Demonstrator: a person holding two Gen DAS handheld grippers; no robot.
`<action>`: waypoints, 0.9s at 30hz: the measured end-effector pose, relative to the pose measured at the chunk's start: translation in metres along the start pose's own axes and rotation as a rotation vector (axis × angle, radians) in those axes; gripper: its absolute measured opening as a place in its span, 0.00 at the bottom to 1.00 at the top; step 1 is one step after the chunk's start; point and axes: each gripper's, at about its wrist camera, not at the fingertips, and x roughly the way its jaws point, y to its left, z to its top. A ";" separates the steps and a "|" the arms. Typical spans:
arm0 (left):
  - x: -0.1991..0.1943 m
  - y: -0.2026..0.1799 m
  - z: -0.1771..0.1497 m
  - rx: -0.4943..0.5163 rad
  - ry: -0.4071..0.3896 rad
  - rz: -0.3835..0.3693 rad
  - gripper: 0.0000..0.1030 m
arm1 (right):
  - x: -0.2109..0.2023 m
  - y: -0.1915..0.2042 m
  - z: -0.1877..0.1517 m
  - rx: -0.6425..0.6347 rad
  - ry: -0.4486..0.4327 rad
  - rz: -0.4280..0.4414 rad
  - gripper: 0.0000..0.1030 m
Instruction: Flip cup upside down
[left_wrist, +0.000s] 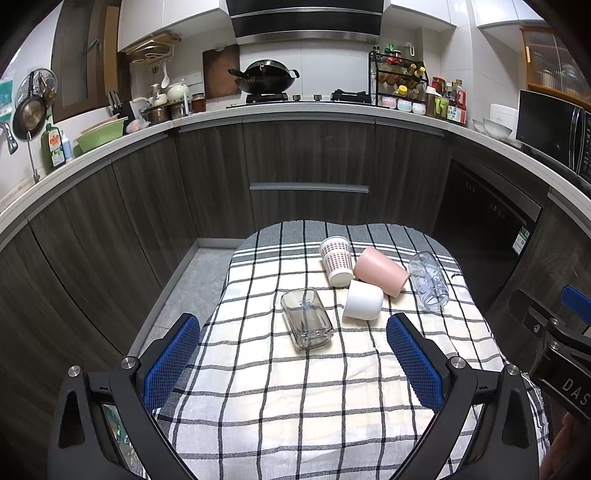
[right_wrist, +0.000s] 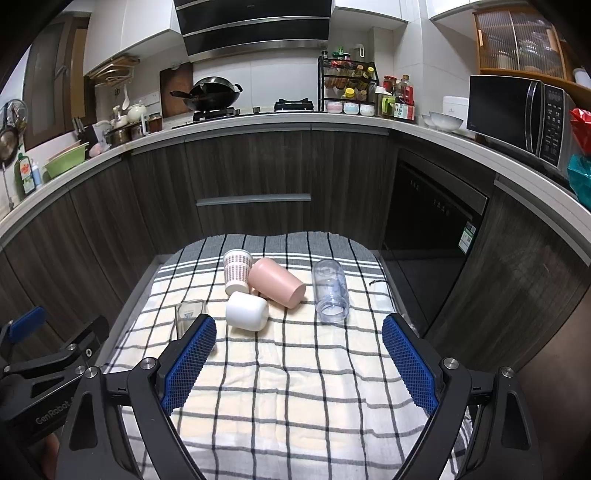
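I hold both the left gripper (left_wrist: 293, 354) and right gripper (right_wrist: 299, 354) spread apart, empty, above the surface's (right_wrist: 295, 406) near edge; five cups lie toward its far edge.

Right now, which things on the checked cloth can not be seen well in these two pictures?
- Square glass: right wrist view, lower part hidden behind a blue pad.
- Clear cup print: too small in both views.
- Pink cup opening: faces away, left wrist view.

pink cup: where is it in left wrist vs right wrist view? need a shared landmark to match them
Left wrist: pink cup lies right of centre on the checked cloth.
Right wrist: pink cup lies just left of centre.
Shared landmark: the white cup next to it on its near side.
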 end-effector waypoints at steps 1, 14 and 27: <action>0.000 0.000 0.000 0.000 0.001 0.000 1.00 | 0.000 0.000 0.000 0.000 0.000 0.000 0.89; 0.008 0.000 -0.006 -0.008 0.016 0.001 1.00 | 0.002 0.000 -0.001 0.002 0.006 0.001 0.89; 0.012 0.000 -0.009 -0.018 0.025 -0.001 1.00 | 0.007 0.001 -0.008 0.008 0.015 0.002 0.89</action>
